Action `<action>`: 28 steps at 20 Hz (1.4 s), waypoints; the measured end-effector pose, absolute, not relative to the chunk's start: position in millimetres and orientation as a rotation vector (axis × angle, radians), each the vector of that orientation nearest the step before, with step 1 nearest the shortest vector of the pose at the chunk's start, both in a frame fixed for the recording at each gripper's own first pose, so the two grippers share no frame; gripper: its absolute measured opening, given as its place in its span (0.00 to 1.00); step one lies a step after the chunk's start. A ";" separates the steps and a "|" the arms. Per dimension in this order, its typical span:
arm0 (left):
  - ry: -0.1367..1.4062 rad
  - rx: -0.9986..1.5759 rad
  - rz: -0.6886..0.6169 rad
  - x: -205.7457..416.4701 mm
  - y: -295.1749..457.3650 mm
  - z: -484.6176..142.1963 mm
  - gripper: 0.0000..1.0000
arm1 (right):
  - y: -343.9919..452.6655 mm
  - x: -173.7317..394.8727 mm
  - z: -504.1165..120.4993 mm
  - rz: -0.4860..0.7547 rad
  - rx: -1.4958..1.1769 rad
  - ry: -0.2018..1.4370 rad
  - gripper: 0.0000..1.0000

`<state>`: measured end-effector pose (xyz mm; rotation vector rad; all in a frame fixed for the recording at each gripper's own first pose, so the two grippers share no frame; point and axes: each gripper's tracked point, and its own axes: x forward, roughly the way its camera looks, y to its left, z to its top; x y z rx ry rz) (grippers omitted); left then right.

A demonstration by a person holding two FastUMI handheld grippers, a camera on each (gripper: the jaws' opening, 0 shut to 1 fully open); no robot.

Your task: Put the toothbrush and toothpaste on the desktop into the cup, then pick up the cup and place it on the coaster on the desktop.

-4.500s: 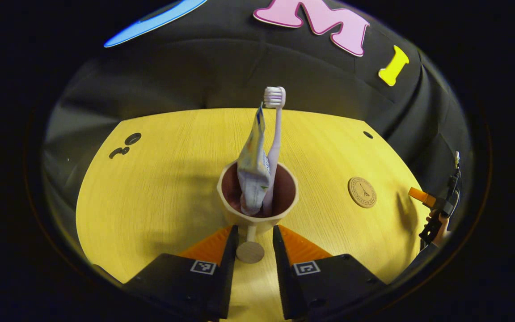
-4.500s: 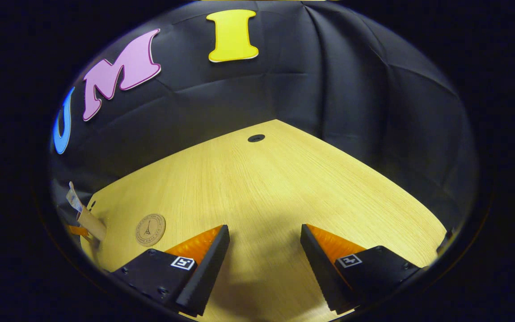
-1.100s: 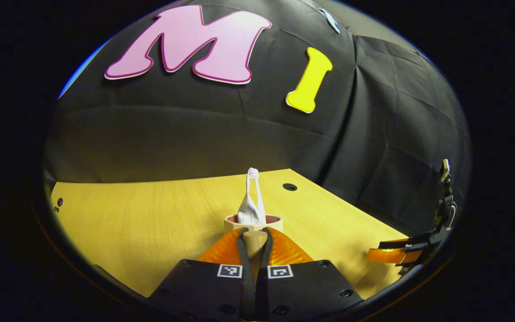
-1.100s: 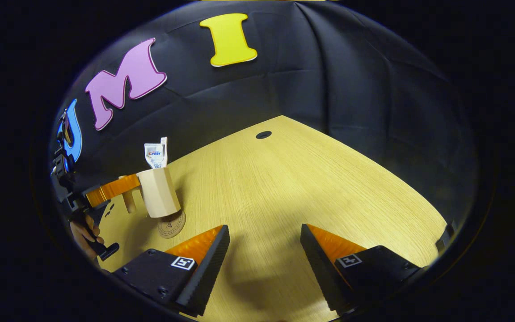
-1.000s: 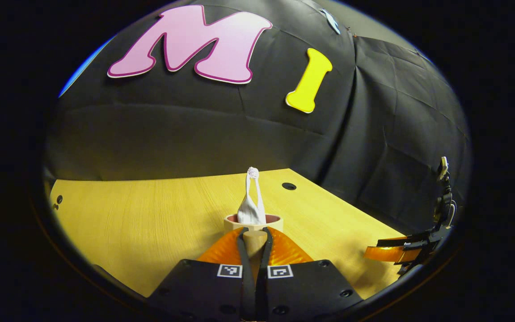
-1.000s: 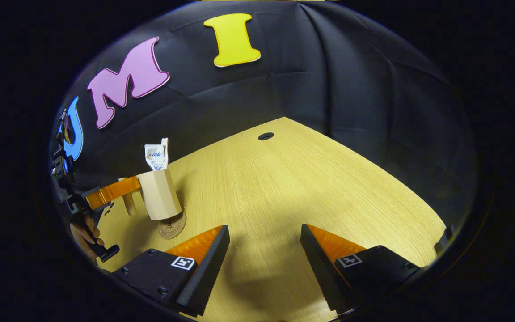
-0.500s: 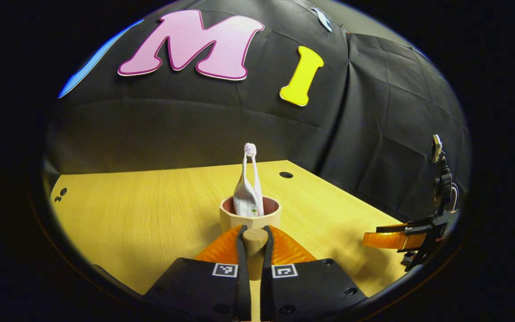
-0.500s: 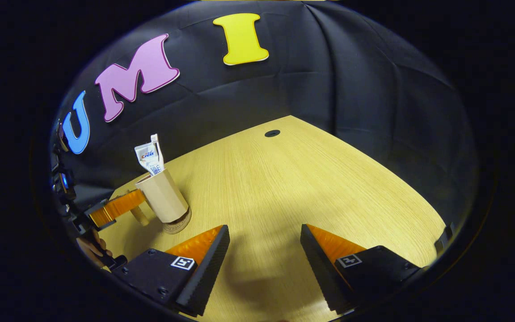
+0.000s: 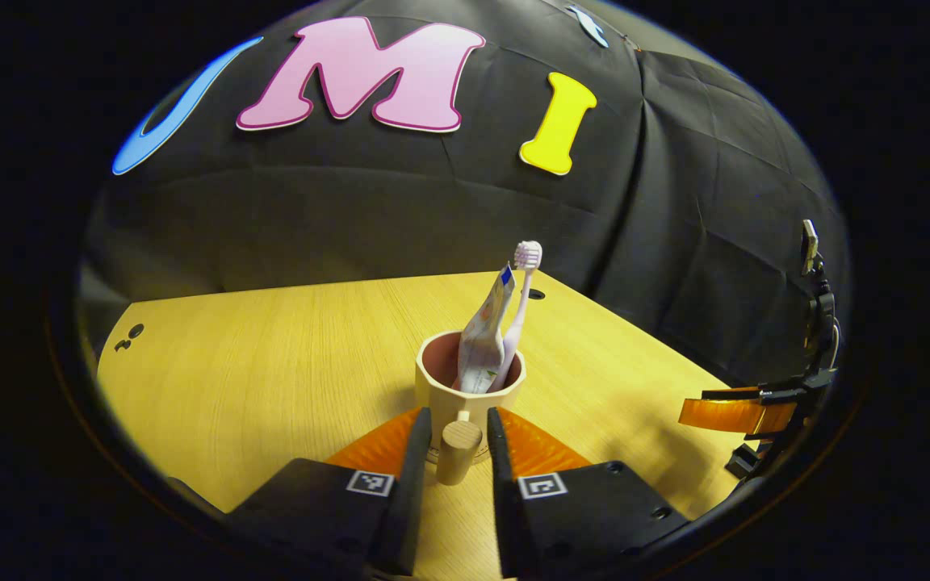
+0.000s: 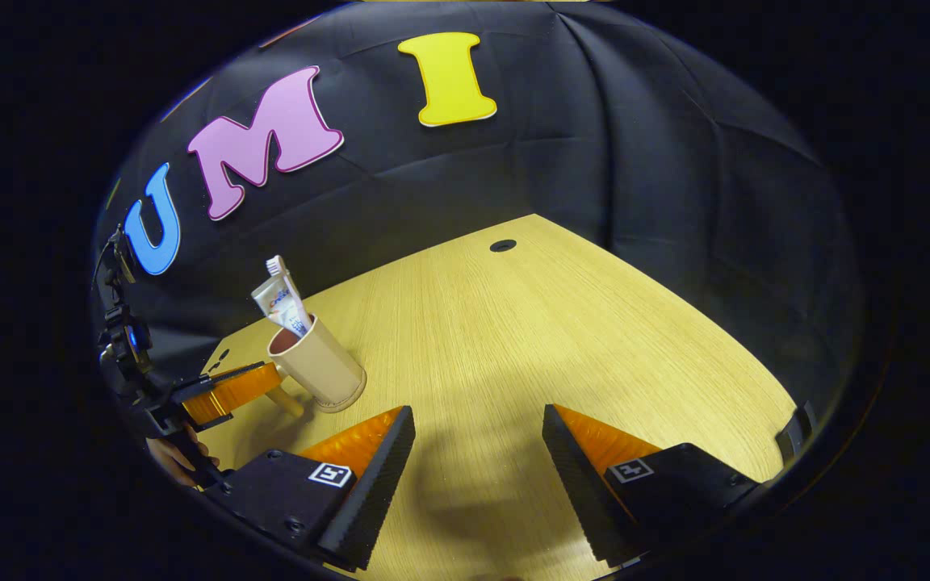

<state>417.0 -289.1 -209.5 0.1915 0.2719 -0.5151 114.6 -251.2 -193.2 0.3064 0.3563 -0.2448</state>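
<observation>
The cup (image 9: 469,386) stands upright on the desktop (image 9: 271,379), handle between the left gripper (image 9: 450,440)'s parted fingers; toothbrush (image 9: 520,303) and toothpaste (image 9: 483,343) lean bristles-up. The coaster is hidden under it. The right gripper (image 10: 477,452) hangs agape.

Matt wooden cup (image 9: 469,387); wood-grain desktop (image 9: 271,363); matt black cloth wall (image 9: 352,226).

Your beige cup (image 9: 469,386), faceted outside and dark red inside, stands upright on the coaster (image 9: 433,457), whose edge peeks out at its base near 6 o'clock. Its peg handle (image 9: 459,450) points toward 6 o'clock. Inside, the crumpled toothpaste (image 9: 484,339) and pale pink toothbrush (image 9: 520,303) lean toward 1 o'clock, bristles up.
</observation>
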 end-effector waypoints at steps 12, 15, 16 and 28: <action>0.093 0.048 -0.284 274.7 -173.9 -86.2 0.98 | -212.5 72.2 -91.2 -0.152 0.255 0.212 0.98; 0.025 0.025 -0.221 236.1 -138.5 -53.1 0.98 | -188.4 56.5 -65.1 -0.108 0.226 0.186 0.98; 0.004 0.024 -0.208 224.0 -129.9 -43.7 0.97 | -180.8 50.5 -53.8 -0.095 0.227 0.168 0.98; -0.119 -0.016 -0.051 124.6 -25.3 -16.0 0.98 | -106.2 -1.0 7.7 0.008 0.166 0.051 0.98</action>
